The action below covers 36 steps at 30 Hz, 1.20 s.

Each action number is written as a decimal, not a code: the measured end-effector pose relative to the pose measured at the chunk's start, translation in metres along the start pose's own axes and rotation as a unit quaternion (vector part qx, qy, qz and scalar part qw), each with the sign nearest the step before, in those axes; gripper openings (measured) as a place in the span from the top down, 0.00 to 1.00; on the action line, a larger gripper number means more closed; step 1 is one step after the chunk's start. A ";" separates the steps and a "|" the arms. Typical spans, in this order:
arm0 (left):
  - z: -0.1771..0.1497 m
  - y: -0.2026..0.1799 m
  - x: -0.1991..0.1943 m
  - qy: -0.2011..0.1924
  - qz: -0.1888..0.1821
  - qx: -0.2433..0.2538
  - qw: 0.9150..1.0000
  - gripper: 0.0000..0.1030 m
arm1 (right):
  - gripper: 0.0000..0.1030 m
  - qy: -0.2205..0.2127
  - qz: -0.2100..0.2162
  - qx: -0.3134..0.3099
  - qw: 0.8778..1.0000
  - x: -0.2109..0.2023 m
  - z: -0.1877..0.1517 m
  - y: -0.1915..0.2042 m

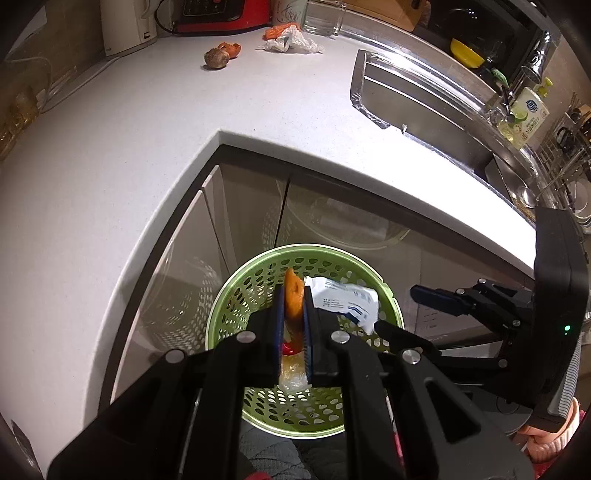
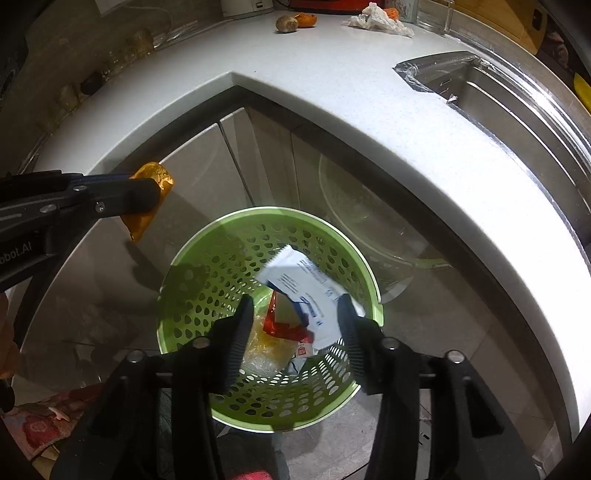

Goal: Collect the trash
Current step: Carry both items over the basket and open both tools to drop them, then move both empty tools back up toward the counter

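Observation:
A green perforated trash basket (image 1: 229, 306) (image 2: 192, 280) stands on the floor below the corner of the white countertop (image 1: 110, 177). It holds a white and blue wrapper (image 1: 345, 301) (image 2: 306, 291), a red wrapper (image 2: 286, 326) and clear plastic (image 2: 266, 350). My left gripper (image 1: 294, 295) (image 2: 147, 199) is shut on an orange peel (image 1: 293, 297) (image 2: 151, 199), held above the basket. My right gripper (image 2: 295, 306) (image 1: 417, 293) is open and empty over the basket. On the counter lie a crumpled white tissue (image 1: 291, 42) (image 2: 380, 18), more orange peel (image 1: 231, 48) (image 2: 304, 18) and a brown round fruit (image 1: 216, 58) (image 2: 287, 23).
A steel sink (image 1: 424, 99) (image 2: 498, 99) is set in the counter at right, with a soap bottle (image 1: 524, 114) and tap beside it. A white kettle (image 1: 125, 26) and red appliance (image 1: 225, 14) stand at the back. Cabinet doors (image 1: 251, 206) are behind the basket.

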<state>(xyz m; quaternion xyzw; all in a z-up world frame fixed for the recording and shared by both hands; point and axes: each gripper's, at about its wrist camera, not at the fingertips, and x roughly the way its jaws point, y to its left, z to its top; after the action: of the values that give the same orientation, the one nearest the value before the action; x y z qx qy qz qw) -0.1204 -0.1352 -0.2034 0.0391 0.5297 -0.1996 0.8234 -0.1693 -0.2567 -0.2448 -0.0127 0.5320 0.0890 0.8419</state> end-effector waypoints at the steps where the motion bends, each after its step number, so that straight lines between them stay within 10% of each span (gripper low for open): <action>1: -0.001 0.000 0.001 0.001 0.000 0.000 1.000 0.92 | 0.48 -0.005 -0.001 0.000 1.000 -0.005 0.000 -0.001; 12: -0.014 -0.012 0.029 0.039 -0.004 0.011 0.999 0.90 | 0.33 -0.059 -0.013 0.037 0.997 -0.066 0.006 -0.038; 16: -0.016 -0.017 0.031 0.047 -0.002 0.007 0.999 0.48 | 0.33 -0.067 -0.010 0.056 0.996 -0.075 0.007 -0.052; 20: -0.012 -0.022 0.019 0.025 0.009 0.019 0.999 0.33 | 0.33 -0.068 -0.013 0.063 0.996 -0.075 0.006 -0.057; 36: 0.036 -0.009 -0.002 -0.017 0.028 0.013 0.999 0.23 | 0.29 -0.096 -0.016 0.065 0.993 -0.087 0.045 -0.059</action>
<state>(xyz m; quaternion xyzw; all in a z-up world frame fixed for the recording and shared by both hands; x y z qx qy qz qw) -0.0936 -0.1525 -0.1848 0.0607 0.5117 -0.1842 0.8370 -0.1556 -0.3210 -0.1517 0.0421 0.4530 0.0420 0.8895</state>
